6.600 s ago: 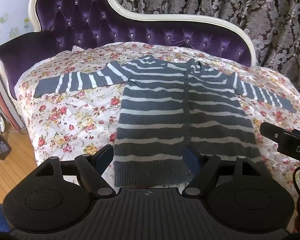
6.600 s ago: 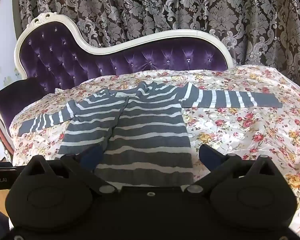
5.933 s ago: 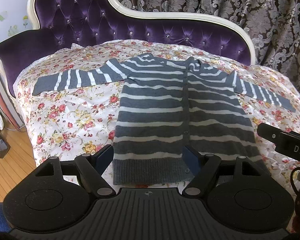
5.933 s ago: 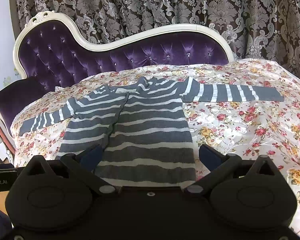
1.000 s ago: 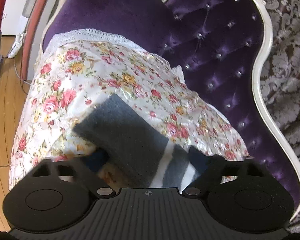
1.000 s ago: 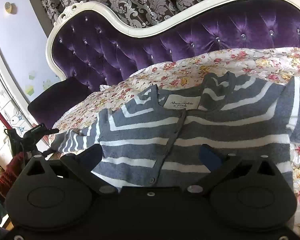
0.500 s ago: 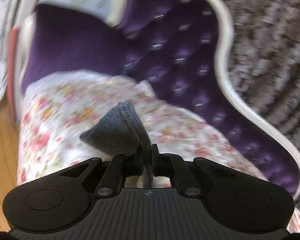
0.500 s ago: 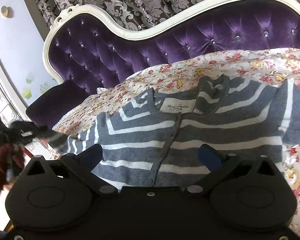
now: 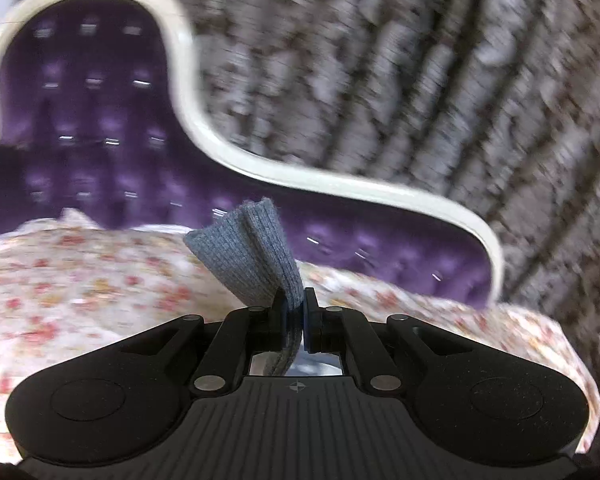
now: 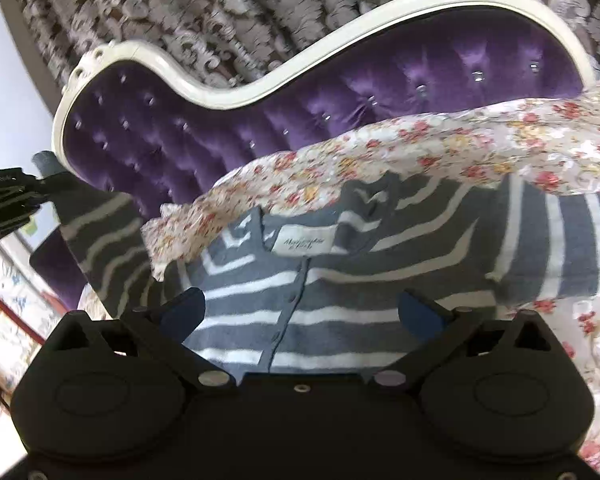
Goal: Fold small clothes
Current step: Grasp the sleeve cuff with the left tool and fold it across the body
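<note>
Pinching the ribbed cuff [image 9: 256, 252] of the sleeve [image 10: 100, 236], the left gripper [image 9: 294, 308] has its jaws shut tight on the knit, the cuff standing up doubled above them. The right gripper [image 10: 300, 312] hovers with jaws spread wide and empty over the chest of the striped cardigan [image 10: 340, 280], which lies face up on the floral bedspread [image 10: 500, 140] with its neck label [image 10: 302, 245] in plain sight. From the right wrist view the sleeve hangs raised at the left, off the bed.

Risks, as I judge them: only the cuff's edge is held, so a quick swing could let the knit slide free and drop the sleeve in a heap. Nothing pins the body, so carrying the sleeve across may drag the whole cardigan sideways and skew the fold. A ruffle of bedspread lies just beside the left shoulder and could get trapped under the sleeve. Both views are blurred, the left heavily, so placement would be hard to judge.
</note>
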The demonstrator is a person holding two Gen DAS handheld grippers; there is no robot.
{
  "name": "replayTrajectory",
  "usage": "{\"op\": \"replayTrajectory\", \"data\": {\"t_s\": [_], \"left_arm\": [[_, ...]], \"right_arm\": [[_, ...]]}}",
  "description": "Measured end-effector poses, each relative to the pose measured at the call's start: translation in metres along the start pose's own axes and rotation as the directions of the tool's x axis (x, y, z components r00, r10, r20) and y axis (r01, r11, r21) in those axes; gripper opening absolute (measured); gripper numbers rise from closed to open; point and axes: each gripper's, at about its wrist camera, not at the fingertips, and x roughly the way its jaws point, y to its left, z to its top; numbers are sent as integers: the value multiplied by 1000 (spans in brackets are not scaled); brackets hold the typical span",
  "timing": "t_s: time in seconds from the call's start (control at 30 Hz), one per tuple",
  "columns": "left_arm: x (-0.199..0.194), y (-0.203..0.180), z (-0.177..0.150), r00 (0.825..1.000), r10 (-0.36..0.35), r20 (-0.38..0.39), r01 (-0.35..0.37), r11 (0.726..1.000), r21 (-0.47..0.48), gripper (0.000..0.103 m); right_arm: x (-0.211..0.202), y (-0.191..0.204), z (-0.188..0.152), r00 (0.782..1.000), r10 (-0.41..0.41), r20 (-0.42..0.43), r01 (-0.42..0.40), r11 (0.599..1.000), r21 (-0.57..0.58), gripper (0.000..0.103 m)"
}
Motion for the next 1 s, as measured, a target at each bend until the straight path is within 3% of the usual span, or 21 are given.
{"op": "replayTrajectory", "data": {"t_s": [0.2, 0.43, 0.47, 0.5, 0.57, 0.7, 0.77, 0.87, 1.0], "left_arm": [[53, -65, -45, 993, -69, -99, 76, 995, 71, 6], [96, -98, -99, 969, -101, -226, 128, 986, 107, 9], [98, -102, -103, 965, -107, -240, 138, 984, 116, 14], [99, -104, -106, 960, -117, -254, 152, 981, 121, 29], [98, -109, -109, 953, -152, -262, 191, 973, 130, 41], [92, -117, -116, 927, -234, -293, 293, 940, 176, 64], [88, -118, -121, 919, -246, -309, 313, 930, 192, 67], [73, -106, -127, 927, -229, -298, 295, 934, 200, 67], [54, -78, -134, 961, -128, -246, 177, 966, 190, 67]], "right_arm": [[-7, -19, 10, 999, -32, 32, 30, 997, 72, 102], [-21, -36, 21, 990, -81, 118, 63, 988, 144, 102], [-23, -38, 23, 987, -91, 133, 70, 986, 152, 102], [-24, -39, 24, 984, -100, 145, 76, 984, 160, 102], [-25, -42, 25, 980, -113, 161, 84, 980, 178, 102], [-25, -46, 26, 975, -134, 176, 98, 975, 199, 102], [-22, -46, 27, 976, -137, 169, 104, 976, 191, 102], [-16, -46, 25, 981, -138, 137, 113, 978, 173, 102], [-1, -45, 18, 989, -138, 58, 130, 982, 136, 102]]}}
